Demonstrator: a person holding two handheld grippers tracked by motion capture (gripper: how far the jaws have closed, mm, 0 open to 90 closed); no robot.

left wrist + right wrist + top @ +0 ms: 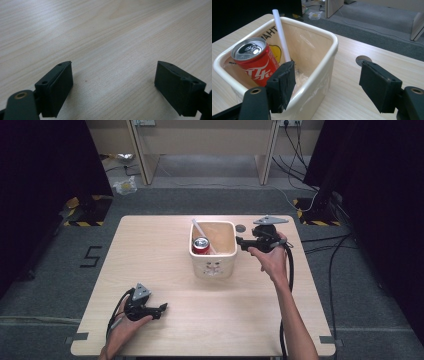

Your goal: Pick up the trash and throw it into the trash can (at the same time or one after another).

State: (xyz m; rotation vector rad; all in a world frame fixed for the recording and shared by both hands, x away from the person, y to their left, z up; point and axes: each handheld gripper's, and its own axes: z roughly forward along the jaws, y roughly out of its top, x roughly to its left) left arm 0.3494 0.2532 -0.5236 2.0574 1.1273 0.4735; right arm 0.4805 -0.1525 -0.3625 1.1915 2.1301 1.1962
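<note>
Now right tongs point(325, 85) gape across the bin's point(322, 75) rim, holding nothing.

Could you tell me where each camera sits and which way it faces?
High view: above the person's side, facing forward and down on the table; both forearms, left gripper, right gripper.
Left gripper view: on the left gripper, facing bare tabletop; its open fingers.
Right gripper view: on the right gripper, beside the tub.
Shared: tub, red can, white straw.

My right gripper point(239, 241) sits beside the tub point(231, 261), jaws spread wide, nothing pinched; left gripper point(163, 309) rests low, open too.
</note>
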